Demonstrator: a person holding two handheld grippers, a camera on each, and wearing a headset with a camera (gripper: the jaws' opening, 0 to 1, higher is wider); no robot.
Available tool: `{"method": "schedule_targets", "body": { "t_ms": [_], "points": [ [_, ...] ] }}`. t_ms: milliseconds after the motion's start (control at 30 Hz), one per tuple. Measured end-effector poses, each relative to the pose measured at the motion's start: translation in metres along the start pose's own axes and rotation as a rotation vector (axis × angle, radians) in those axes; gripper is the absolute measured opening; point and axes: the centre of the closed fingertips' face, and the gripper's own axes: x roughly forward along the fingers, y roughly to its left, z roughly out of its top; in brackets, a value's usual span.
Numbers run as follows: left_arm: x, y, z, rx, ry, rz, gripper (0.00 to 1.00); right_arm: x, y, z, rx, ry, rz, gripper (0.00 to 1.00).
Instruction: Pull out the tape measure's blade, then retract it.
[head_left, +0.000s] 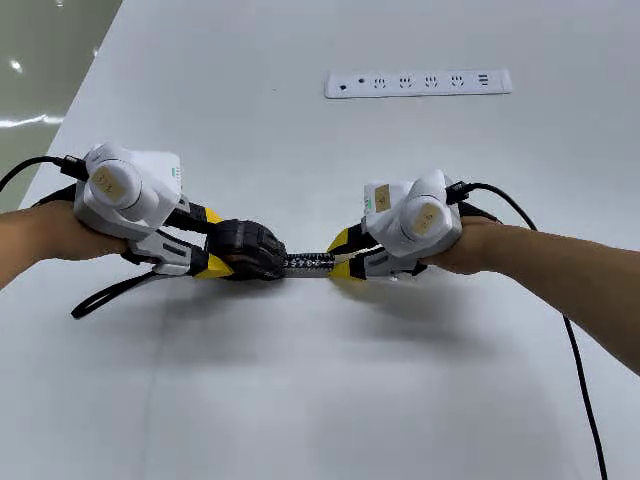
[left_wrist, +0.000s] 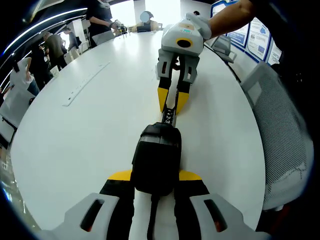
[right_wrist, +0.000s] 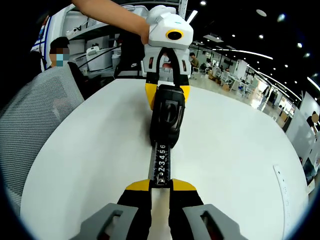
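A black tape measure case (head_left: 245, 250) rests on the white table, clamped between the yellow-tipped jaws of my left gripper (head_left: 212, 243). In the left gripper view the case (left_wrist: 156, 156) fills the space between my jaws (left_wrist: 156, 176). A short length of blade (head_left: 308, 262) with printed numbers runs from the case to my right gripper (head_left: 340, 255), which is shut on the blade's end. The right gripper view has the blade (right_wrist: 161, 164) leading from my jaws (right_wrist: 160, 185) to the case (right_wrist: 167, 116). A black wrist strap (head_left: 110, 292) trails left from the case.
A white power strip (head_left: 418, 83) lies at the far side of the table (head_left: 320, 400). A black cable (head_left: 580, 380) runs from the right gripper along the table's right side. Mesh office chairs (left_wrist: 280, 125) stand beside the table, and people stand farther back.
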Motion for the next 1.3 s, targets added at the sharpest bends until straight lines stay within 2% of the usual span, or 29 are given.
{"method": "schedule_targets", "body": {
  "t_ms": [700, 1300],
  "points": [
    [0.0, 0.002, 0.0, -0.004, -0.003, 0.001, 0.24, -0.013, 0.001, -0.012, 0.013, 0.009, -0.005, 0.08],
    [-0.003, -0.002, -0.001, 0.002, -0.005, 0.0, 0.24, -0.025, 0.002, -0.024, 0.034, 0.017, -0.012, 0.08]
  ]
}}
